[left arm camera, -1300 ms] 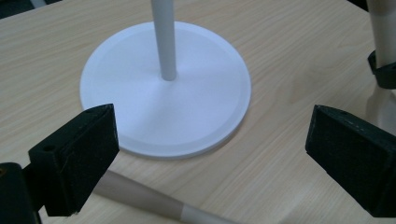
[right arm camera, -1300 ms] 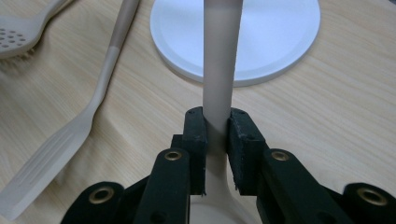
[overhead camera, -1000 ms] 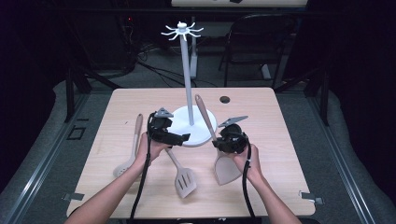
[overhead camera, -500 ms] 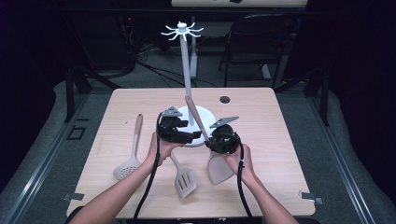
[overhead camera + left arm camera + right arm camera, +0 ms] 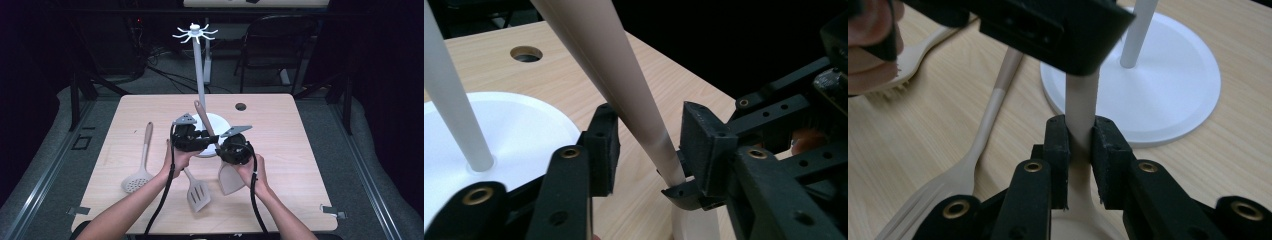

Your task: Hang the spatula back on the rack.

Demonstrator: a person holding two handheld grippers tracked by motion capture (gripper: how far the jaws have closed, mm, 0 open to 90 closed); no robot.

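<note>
The right gripper (image 5: 1079,137) has its fingers clamped on the spatula (image 5: 230,177) handle's lower part, raised off the tabletop (image 5: 310,150). The left gripper (image 5: 649,145) straddles the handle higher up, fingers apart.

Left tongs (image 5: 644,150) gape wide apart, right tongs (image 5: 1080,145) clamped tight, both hands close together.
</note>
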